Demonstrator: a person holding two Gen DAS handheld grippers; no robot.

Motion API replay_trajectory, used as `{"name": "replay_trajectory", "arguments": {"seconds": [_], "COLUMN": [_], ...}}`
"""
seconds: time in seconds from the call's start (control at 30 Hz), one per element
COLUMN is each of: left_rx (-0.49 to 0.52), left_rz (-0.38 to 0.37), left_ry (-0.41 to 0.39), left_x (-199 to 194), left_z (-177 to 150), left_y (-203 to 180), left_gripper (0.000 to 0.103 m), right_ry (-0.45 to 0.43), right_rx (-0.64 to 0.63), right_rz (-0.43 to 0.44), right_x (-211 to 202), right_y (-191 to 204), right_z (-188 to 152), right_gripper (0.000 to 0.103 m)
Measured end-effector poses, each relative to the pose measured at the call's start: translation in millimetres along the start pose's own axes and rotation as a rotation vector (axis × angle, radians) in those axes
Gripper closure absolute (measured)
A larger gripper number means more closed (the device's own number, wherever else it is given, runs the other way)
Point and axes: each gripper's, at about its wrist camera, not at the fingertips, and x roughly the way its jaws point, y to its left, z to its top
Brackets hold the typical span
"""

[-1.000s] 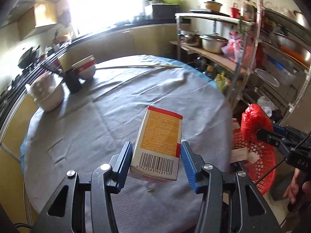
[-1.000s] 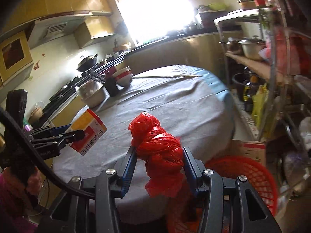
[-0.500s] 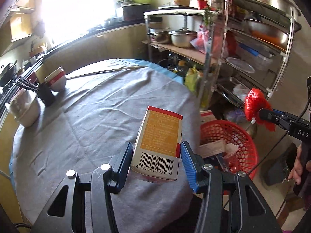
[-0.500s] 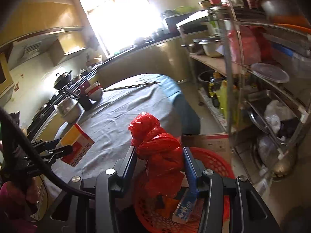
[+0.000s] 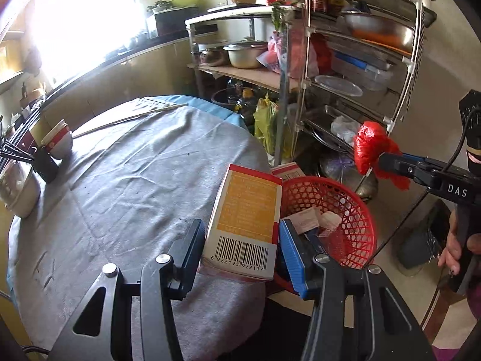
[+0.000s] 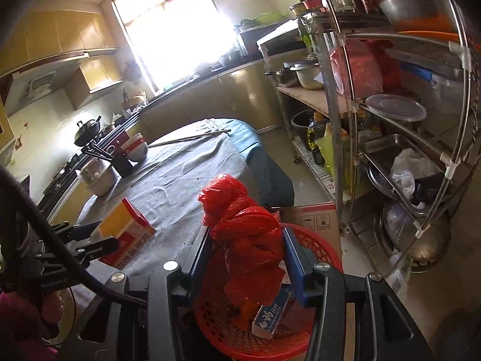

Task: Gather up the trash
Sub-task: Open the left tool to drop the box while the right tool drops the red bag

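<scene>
My left gripper [image 5: 240,249] is shut on an orange and white carton [image 5: 245,222] with a barcode, held in the air at the table's right edge beside the red basket [image 5: 354,210]. It also shows in the right wrist view [image 6: 126,225]. My right gripper [image 6: 246,252] is shut on a crumpled red plastic bag [image 6: 243,228] and holds it above the red basket [image 6: 318,246]. The bag also shows in the left wrist view [image 5: 372,150]. The basket holds paper scraps and a small blue box [image 6: 270,319].
A round table with a grey cloth [image 5: 135,186] carries bowls [image 5: 57,141], a black cup with chopsticks [image 5: 45,165] and a long stick. A metal rack [image 6: 405,120] with pots and bags stands right of the basket. A cardboard box [image 6: 315,216] sits behind the basket.
Both grippers have swung right, away from the table. The carton now hangs at the table's edge next to the basket, and the red bag now hangs over the basket.
</scene>
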Motion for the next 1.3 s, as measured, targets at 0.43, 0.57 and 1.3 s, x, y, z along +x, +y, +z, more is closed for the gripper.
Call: {"name": "replay_trajectory", "arguments": {"seconds": [0.43,0.57,1.3], "left_rx": [0.034,0.042,0.084], "left_rz": [0.01,0.002,-0.019], "left_ry": [0.031,0.044,0.108], "left_x": [11.0,16.5,46.9], "left_z": [0.4,1.6,5.0], "left_y": [-15.1,-18.1,-34.8], "left_gripper": [0.05,0.05,0.05], "right_ry": [0.015,0.027,0.074], "right_rx": [0.026,0.044,0.11], "right_rz": [0.002,0.002,0.002], "right_x": [1.7,5.4,25.9], "right_y": [-10.4,-17.0,-41.2], "right_z": [-8.9,-11.4,-25.1], "right_gripper": [0.052,0.052,0.052]}}
